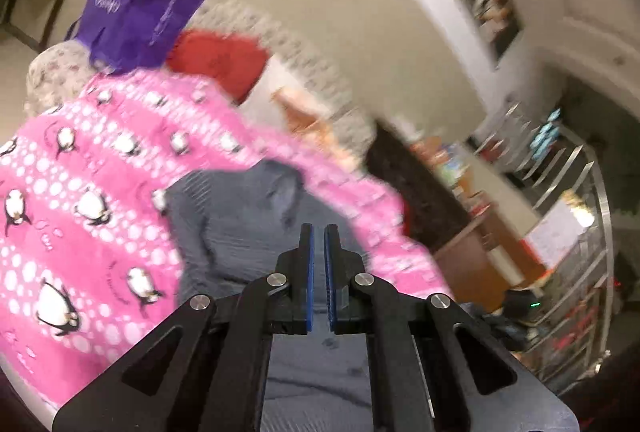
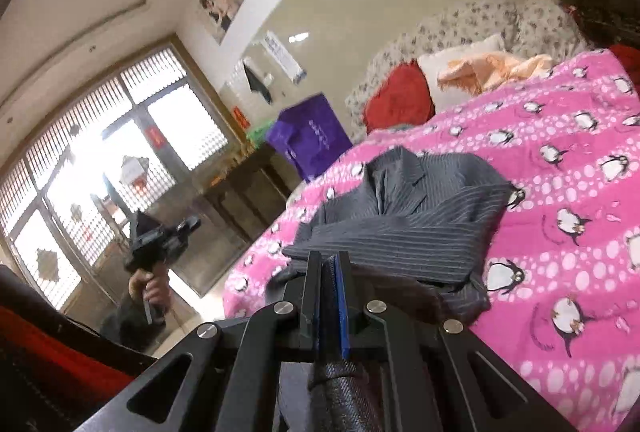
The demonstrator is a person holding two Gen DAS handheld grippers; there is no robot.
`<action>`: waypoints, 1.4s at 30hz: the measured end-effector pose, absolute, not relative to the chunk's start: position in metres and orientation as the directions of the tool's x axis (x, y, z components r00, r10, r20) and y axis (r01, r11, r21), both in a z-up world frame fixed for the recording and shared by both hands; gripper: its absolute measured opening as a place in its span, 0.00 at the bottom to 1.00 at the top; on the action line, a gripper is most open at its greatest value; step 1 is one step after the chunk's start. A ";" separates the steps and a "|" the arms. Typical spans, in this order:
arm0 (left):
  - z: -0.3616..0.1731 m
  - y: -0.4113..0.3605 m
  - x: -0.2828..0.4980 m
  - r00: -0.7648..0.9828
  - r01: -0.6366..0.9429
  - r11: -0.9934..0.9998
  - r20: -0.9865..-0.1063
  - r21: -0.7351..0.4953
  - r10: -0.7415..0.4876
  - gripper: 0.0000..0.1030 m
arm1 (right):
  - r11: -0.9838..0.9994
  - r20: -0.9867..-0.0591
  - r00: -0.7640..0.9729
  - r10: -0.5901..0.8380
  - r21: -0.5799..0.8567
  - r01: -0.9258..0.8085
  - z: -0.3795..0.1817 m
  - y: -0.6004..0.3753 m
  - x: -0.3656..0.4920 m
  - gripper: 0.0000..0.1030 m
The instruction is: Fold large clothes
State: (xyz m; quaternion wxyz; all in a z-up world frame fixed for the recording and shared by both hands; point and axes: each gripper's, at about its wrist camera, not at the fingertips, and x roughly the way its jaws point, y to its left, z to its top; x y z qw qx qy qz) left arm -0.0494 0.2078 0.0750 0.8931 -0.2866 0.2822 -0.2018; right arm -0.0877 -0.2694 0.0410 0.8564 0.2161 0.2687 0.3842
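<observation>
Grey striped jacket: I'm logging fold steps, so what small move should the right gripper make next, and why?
Probably carry the pinched near edge toward the collar. The right gripper has dark cloth between its shut jaws, the jacket lies part-folded on the pink blanket, and the left gripper is held away from it.

home bedroom: penguin bedspread [image 2: 560, 159], pillows [image 2: 400, 99]
</observation>
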 end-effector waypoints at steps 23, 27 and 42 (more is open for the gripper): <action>-0.110 0.167 -0.134 0.238 0.218 0.839 -0.807 -0.498 -0.541 0.65 | 0.723 -0.641 0.334 0.691 0.602 -0.339 -0.089 -0.270 -0.123 0.56; -0.113 0.171 -0.136 0.223 0.230 0.840 -0.814 -0.491 -0.536 0.65 | 0.733 -0.702 0.267 0.660 0.526 -0.431 -0.085 -0.255 -0.118 0.56; -0.039 0.151 -0.129 0.326 0.397 0.677 -0.595 -0.619 -0.735 0.05 | 0.531 -0.512 0.183 0.839 0.698 -0.480 -0.069 -0.271 -0.130 0.06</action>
